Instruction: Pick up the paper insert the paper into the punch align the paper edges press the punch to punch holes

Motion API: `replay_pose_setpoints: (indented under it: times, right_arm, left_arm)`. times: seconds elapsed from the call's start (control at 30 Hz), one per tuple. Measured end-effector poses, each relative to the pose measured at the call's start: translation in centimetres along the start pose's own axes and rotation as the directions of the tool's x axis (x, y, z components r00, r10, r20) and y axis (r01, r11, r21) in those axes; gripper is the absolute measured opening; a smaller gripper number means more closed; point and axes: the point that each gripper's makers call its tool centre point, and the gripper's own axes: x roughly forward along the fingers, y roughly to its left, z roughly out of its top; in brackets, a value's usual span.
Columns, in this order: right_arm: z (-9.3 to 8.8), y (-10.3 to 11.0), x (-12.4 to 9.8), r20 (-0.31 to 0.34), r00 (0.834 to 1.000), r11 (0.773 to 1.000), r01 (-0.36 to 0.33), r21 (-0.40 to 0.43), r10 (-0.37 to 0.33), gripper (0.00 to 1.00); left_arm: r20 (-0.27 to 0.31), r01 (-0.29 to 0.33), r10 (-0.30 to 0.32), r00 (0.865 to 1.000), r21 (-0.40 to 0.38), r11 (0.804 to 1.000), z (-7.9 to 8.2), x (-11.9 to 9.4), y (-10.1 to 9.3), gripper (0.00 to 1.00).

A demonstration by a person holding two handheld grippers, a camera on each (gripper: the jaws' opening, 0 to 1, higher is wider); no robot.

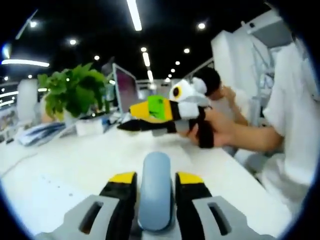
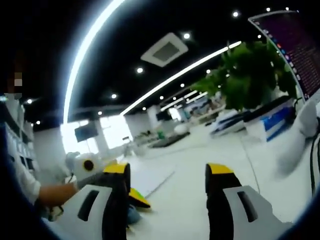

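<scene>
My left gripper (image 1: 156, 178) has its yellow-tipped jaws shut on a rounded blue-grey punch handle (image 1: 157, 192) that sticks up between them over the white table (image 1: 85, 165). Beyond it, a hand holds my right gripper (image 1: 131, 119) in the air, pointing left. In the right gripper view, my right gripper (image 2: 169, 173) is open, with a wide gap and nothing between its fingers. A white sheet of paper (image 2: 152, 179) lies flat on the table past its left jaw. The left gripper (image 2: 134, 197) and the hand (image 2: 55, 195) holding it show at the lower left.
A leafy potted plant (image 1: 75, 92) and a monitor (image 1: 125, 87) stand at the table's far side, with stacked papers (image 1: 40, 132) beside them. A seated person (image 1: 212, 85) is behind the table. A blue and white box (image 2: 270, 122) sits under the plant (image 2: 250, 75).
</scene>
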Motion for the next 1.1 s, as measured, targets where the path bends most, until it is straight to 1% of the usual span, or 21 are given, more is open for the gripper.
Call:
replay_pose_setpoints:
  times: [0.07,0.17,0.27,0.33,0.37,0.43,0.47,0.53,0.6,0.63,0.67,0.7,0.8,0.87,0.93,0.97,1.03,1.07,1.1]
  right_arm:
    - [-0.1,0.1,0.1,-0.007,1.0,1.0,-0.004,-0.005,0.004,0.61]
    - [-0.1,0.3,0.1,-0.008,1.0,0.999,-0.018,-0.029,0.018,0.56]
    - [-0.1,0.4,0.2,-0.016,0.999,0.997,-0.039,-0.063,0.038,0.48]
    - [-0.2,0.7,0.2,-0.024,0.998,0.996,-0.051,-0.067,0.05,0.39]
    - [-0.3,1.2,0.2,-0.038,0.997,0.995,-0.075,-0.072,0.073,0.35]
    - [-0.2,2.3,0.2,-0.036,0.995,0.995,-0.093,-0.048,0.091,0.22]
    - [-0.2,3.8,0.2,-0.044,0.991,0.988,-0.131,-0.077,0.127,0.16]
    - [0.0,5.2,0.4,-0.045,0.991,0.987,-0.128,-0.099,0.124,0.04]
    - [-0.4,7.7,1.1,-0.089,0.987,0.972,-0.145,-0.183,0.131,0.05]
    - [-0.8,8.2,1.3,-0.119,0.986,0.968,-0.139,-0.21,0.116,0.05]
    - [-1.0,8.3,1.5,-0.127,0.986,0.967,-0.134,-0.218,0.108,0.05]
    - [-1.3,8.5,1.7,-0.139,0.986,0.961,-0.126,-0.246,0.094,0.05]
    - [-2.4,9.0,2.4,-0.17,0.984,0.938,-0.104,-0.331,0.049,0.04]
    - [-3.5,8.4,2.5,-0.213,0.977,0.927,-0.085,-0.365,0.006,0.04]
    - [-3.9,8.3,2.6,-0.215,0.977,0.928,-0.072,-0.366,-0.008,0.04]
    - [-3.4,8.2,2.5,-0.217,0.976,0.924,-0.076,-0.374,-0.008,0.04]
    - [-3.5,8.4,2.2,-0.221,0.975,0.924,-0.065,-0.376,-0.022,0.03]
    - [-3.4,8.0,2.2,-0.21,0.978,0.926,-0.067,-0.372,-0.013,0.03]
    - [-3.4,7.8,2.0,-0.208,0.978,0.936,-0.059,-0.346,-0.016,0.03]
  left_arm:
    - [-0.003,0.001,-0.001,1.0,0.009,1.0,-0.1,0.0,0.0,0.29]
    - [-0.001,0.003,-0.003,1.0,0.008,1.0,0.0,0.0,0.0,0.29]
    - [-0.001,0.004,-0.004,1.0,0.006,1.0,0.0,0.0,-0.1,0.28]
    - [-0.002,0.017,-0.017,1.0,0.029,0.999,-0.1,-0.1,-0.3,0.27]
    - [-0.001,0.014,-0.014,1.0,0.028,1.0,-0.1,-0.1,-0.3,0.27]
    - [0.0,0.017,-0.017,1.0,0.032,0.999,-0.1,-0.1,-0.3,0.27]
    - [-0.001,0.015,-0.015,1.0,0.025,1.0,-0.1,0.0,-0.2,0.27]
    - [-0.003,0.013,-0.013,1.0,0.021,1.0,-0.2,0.0,-0.2,0.27]
    - [-0.004,0.013,-0.013,1.0,0.017,1.0,-0.2,0.0,-0.2,0.27]
    - [-0.004,0.013,-0.012,1.0,0.015,1.0,-0.2,0.0,-0.1,0.27]
    - [-0.004,0.013,-0.012,1.0,0.014,1.0,-0.2,0.0,-0.1,0.27]
    - [-0.004,0.012,-0.012,1.0,0.013,1.0,-0.2,0.0,-0.1,0.27]
    - [-0.004,0.012,-0.012,1.0,0.011,1.0,-0.2,0.1,-0.1,0.27]
    - [-0.004,0.012,-0.012,1.0,0.012,1.0,-0.2,0.1,-0.1,0.27]
    - [-0.003,0.013,-0.012,1.0,0.014,1.0,-0.2,0.1,-0.1,0.26]
    - [-0.003,0.014,-0.014,1.0,0.015,1.0,-0.2,0.1,-0.2,0.26]
    - [-0.003,0.015,-0.014,1.0,0.016,1.0,-0.1,0.2,-0.2,0.26]
    - [-0.004,0.014,-0.014,1.0,0.011,1.0,-0.1,0.2,-0.1,0.26]
    - [-0.006,0.017,-0.017,1.0,0.013,1.0,-0.2,0.2,-0.2,0.26]
